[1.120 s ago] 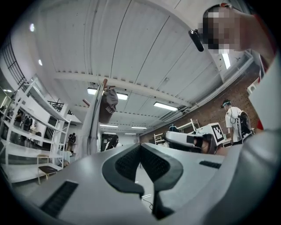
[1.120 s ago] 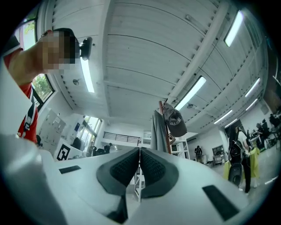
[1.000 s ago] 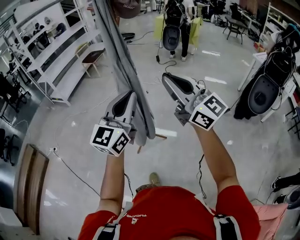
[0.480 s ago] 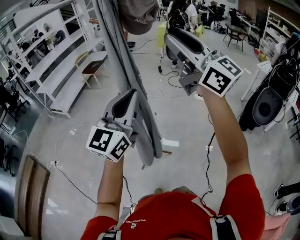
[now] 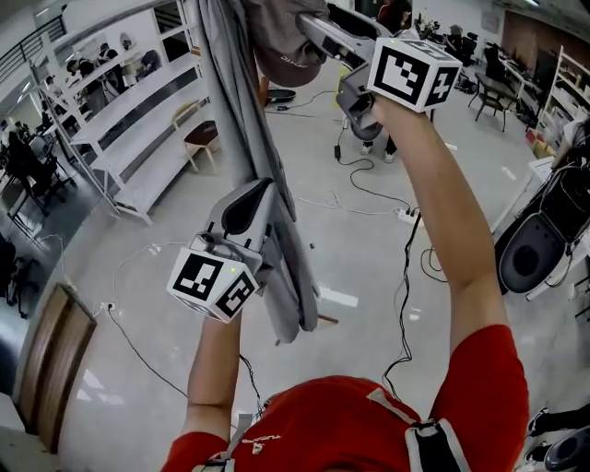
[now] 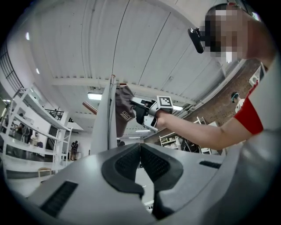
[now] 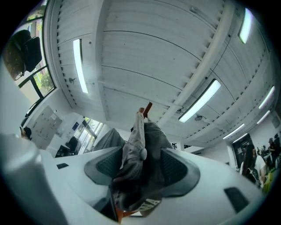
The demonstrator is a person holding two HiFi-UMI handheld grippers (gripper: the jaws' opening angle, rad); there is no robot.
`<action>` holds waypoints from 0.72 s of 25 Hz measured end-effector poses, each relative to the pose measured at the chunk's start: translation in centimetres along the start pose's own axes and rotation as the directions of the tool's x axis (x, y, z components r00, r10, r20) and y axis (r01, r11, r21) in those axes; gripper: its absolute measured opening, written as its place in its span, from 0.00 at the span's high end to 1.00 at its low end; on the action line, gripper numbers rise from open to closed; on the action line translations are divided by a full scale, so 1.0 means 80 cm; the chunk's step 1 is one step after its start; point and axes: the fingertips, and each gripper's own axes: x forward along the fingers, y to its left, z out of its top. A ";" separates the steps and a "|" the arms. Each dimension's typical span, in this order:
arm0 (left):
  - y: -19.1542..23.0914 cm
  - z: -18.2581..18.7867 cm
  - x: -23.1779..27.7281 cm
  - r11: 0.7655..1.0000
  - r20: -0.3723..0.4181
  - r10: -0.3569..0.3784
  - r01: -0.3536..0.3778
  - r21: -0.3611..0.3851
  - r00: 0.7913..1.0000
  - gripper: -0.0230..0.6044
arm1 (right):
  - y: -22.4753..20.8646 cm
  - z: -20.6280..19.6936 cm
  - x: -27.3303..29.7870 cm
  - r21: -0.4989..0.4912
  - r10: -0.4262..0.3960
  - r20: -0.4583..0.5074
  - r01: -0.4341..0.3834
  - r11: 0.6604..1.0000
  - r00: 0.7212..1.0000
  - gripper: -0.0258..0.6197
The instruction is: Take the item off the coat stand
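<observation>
A dark grey cap (image 5: 277, 46) hangs from a brown peg (image 7: 148, 107) near the top of the coat stand. My right gripper (image 5: 304, 23) is raised to it. Its jaws are opening, and the cap (image 7: 142, 176) sits between the two pads without being pinched. A long grey garment (image 5: 240, 111) hangs down the stand. My left gripper (image 5: 263, 189) is lower, right beside that garment. In the left gripper view its jaws (image 6: 140, 147) are shut with nothing between the pads, and the cap (image 6: 124, 115) and the right gripper (image 6: 138, 112) show above.
White shelving (image 5: 129, 120) runs along the left, with a small stool (image 5: 205, 134) in front of it. Cables (image 5: 369, 198) trail over the floor. A black bag on a stand (image 5: 530, 253) is at the right. A wooden board (image 5: 46, 359) lies at the lower left.
My right gripper rose from chest height up to the cap, and its jaws went from shut to wide around the cap. The left gripper stayed by the grey garment.
</observation>
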 end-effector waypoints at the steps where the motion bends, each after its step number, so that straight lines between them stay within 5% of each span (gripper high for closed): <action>1: 0.000 0.000 0.002 1.000 -0.002 0.002 -0.002 0.005 1.000 0.95 | -0.001 0.001 0.009 0.002 0.009 0.002 -0.009 1.000 1.000 0.54; 7: 0.007 -0.016 -0.006 0.999 -0.009 0.019 -0.019 0.028 1.000 0.95 | -0.005 -0.009 0.055 -0.041 0.009 -0.008 -0.009 0.999 1.000 0.54; 12: 0.039 -0.015 -0.023 0.999 0.001 0.045 -0.045 0.014 0.999 0.95 | -0.013 -0.013 0.086 -0.105 -0.032 -0.018 0.030 0.994 0.999 0.89; 18: 0.027 -0.020 -0.025 0.999 0.016 0.037 -0.037 0.016 0.999 0.95 | -0.014 0.019 0.071 -0.145 -0.055 0.049 0.062 0.987 0.997 0.91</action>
